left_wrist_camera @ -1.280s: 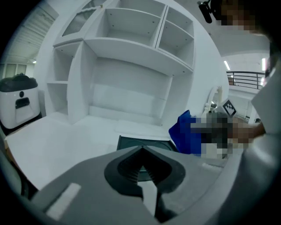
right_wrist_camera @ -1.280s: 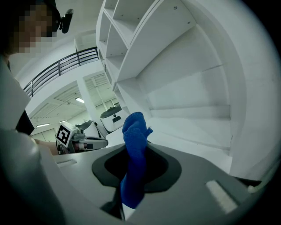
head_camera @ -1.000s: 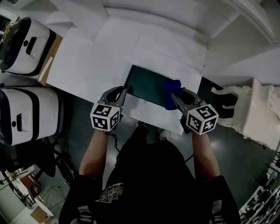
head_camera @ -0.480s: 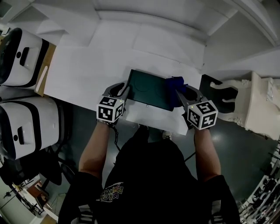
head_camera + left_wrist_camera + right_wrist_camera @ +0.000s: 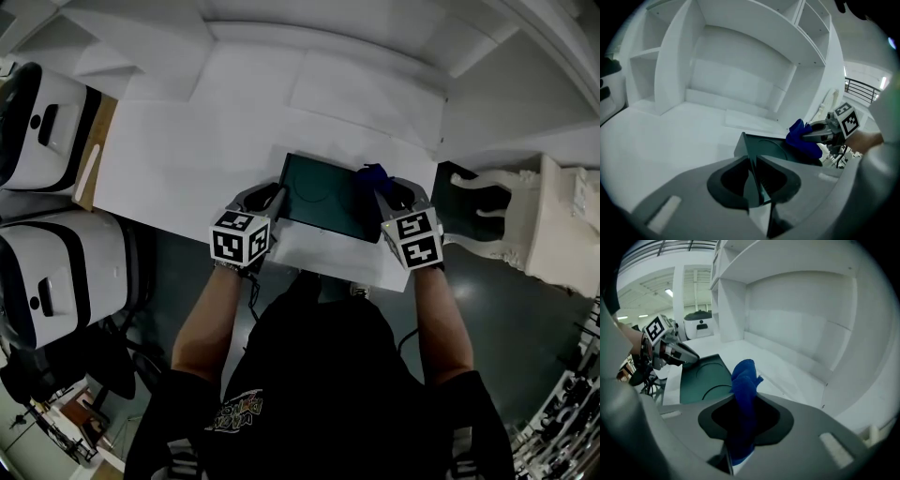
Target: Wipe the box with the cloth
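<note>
Right claw [image 5: 743, 401] clamps cloth [image 5: 743, 376] | left claw [image 5: 753, 174] clamps box [image 5: 765, 147] edge | shelving [image 5: 740, 61] behind

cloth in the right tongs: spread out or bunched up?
Bunched. The blue cloth stands crumpled in a wad between the right tongs, which are shut on it.

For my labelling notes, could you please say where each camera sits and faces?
Head view: on the head, steeply down onto table, box, forearms, left gripper, right gripper.
Left gripper view: on it, along jaws shut on the box; right gripper opposite.
Right gripper view: on it, along jaws shut on the cloth; left gripper opposite.
Shared: all show box and cloth.
</note>
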Available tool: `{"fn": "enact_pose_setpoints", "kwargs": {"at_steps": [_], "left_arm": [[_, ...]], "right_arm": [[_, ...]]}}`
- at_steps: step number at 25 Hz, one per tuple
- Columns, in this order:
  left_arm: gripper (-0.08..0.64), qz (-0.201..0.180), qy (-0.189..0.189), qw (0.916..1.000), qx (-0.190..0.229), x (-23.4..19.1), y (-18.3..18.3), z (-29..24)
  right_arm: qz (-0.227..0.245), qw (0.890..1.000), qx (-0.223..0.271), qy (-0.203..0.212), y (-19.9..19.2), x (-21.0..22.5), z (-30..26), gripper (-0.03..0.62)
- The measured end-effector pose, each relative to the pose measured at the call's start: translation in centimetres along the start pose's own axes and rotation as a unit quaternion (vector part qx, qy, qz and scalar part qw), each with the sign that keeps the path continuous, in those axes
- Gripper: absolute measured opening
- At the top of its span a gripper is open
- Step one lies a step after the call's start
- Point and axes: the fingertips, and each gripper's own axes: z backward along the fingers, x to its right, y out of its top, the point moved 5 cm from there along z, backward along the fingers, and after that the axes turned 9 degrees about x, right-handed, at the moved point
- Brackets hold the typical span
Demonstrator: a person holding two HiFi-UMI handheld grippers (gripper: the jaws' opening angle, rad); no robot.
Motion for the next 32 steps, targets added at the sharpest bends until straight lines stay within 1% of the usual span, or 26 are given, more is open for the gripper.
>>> {"fn": "enact_pose_setpoints", "kwargs": {"at_steps": [4,6,11,18,23,32], "left_arm": [[0.058,0.009,-0.001,0.9999,0.008,0.1,-0.1,-0.1],[0.058,0.018,-0.003,0.9998,0.011,0.0,-0.2,-0.1],[0.060,0.030,-0.012,0.9993,0.017,-0.2,-0.3,-0.1],[0.061,0.041,-0.023,0.9987,0.017,-0.3,-0.3,-0.1],[0.061,0.036,-0.023,0.9990,0.018,-0.2,-0.4,-0.2],[0.064,0.036,-0.028,0.9988,0.015,-0.3,-0.2,-0.2]], "right_arm": [[0.060,0.997,-0.041,-0.009,-0.4,-0.6,-1.4,0.098],[0.071,0.996,-0.052,-0.009,-0.4,-0.9,-1.9,0.098],[0.067,0.995,-0.067,-0.003,-0.2,-1.2,-2.7,0.098],[0.063,0.996,-0.069,0.009,0.3,-1.6,-3.5,0.098],[0.057,0.996,-0.066,0.034,1.5,-2.6,-4.8,0.098],[0.069,0.992,-0.061,0.080,4.7,-5.1,-8.1,0.100]]}}
